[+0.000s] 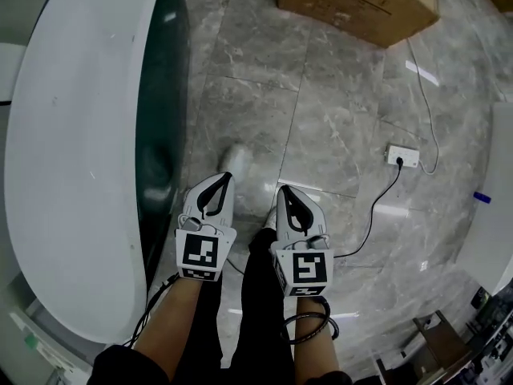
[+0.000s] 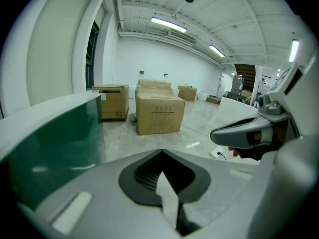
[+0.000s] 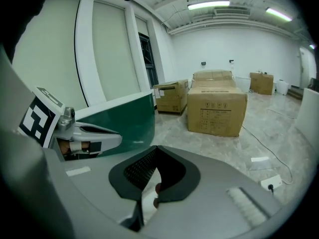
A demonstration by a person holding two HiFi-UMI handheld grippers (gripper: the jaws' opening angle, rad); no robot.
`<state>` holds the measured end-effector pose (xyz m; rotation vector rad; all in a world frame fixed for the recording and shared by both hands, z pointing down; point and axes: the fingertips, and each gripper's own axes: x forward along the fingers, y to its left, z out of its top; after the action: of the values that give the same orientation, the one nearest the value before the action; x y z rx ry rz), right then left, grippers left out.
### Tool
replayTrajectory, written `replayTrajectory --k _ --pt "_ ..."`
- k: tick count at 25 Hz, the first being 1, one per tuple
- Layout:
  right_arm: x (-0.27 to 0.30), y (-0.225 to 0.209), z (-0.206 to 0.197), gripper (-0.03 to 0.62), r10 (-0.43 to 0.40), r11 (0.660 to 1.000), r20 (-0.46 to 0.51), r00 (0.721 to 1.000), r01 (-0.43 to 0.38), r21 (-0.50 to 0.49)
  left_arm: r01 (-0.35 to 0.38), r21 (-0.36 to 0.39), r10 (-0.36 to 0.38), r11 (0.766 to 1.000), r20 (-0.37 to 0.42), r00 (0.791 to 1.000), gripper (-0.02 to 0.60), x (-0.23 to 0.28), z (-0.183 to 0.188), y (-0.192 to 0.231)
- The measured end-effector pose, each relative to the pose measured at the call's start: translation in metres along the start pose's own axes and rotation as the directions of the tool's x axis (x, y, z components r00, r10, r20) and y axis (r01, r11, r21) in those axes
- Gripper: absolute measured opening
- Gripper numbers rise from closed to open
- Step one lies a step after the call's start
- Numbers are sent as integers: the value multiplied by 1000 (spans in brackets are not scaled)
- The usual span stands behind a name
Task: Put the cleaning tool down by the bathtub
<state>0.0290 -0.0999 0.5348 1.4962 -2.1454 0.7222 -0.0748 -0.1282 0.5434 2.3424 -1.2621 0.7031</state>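
Observation:
A small white object [image 1: 239, 160], blurred, lies on the grey floor close to the bathtub [image 1: 72, 159], a white tub with a dark green side; it may be the cleaning tool. My left gripper [image 1: 227, 175] hovers just short of it, jaws together and empty. My right gripper [image 1: 282, 188] is held beside it, also shut on nothing. In the left gripper view the left gripper [image 2: 160, 152] has its tips meeting, with the tub's green wall [image 2: 55, 138] to the left. In the right gripper view the right gripper [image 3: 156, 147] is closed too.
A cardboard box [image 1: 361, 2] stands on the floor ahead. A white power strip [image 1: 402, 156] with a black cable [image 1: 377, 207] lies to the right. The person's dark trouser legs [image 1: 256, 319] are below the grippers. More boxes [image 3: 217, 108] stand farther off.

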Motion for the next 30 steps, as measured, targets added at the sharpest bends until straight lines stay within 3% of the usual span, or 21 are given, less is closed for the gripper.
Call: replayTrajectory --k 13,19,23,30 --pt "-66 0 120 21 -29 999 152 988 31 -11 -29 88 17 996 135 991 1 -64 124 -8" --pt "-101 -3 174 21 -36 999 191 981 40 -20 -50 69 38 996 164 986 1 -95 172 -22" --pt "-117 -7 207 21 -37 998 232 972 47 -40 -56 114 32 992 202 979 1 -109 204 -31" --pt "-154 5 243 21 -43 997 270 962 57 -43 -99 37 89 994 216 972 1 -150 228 -25"
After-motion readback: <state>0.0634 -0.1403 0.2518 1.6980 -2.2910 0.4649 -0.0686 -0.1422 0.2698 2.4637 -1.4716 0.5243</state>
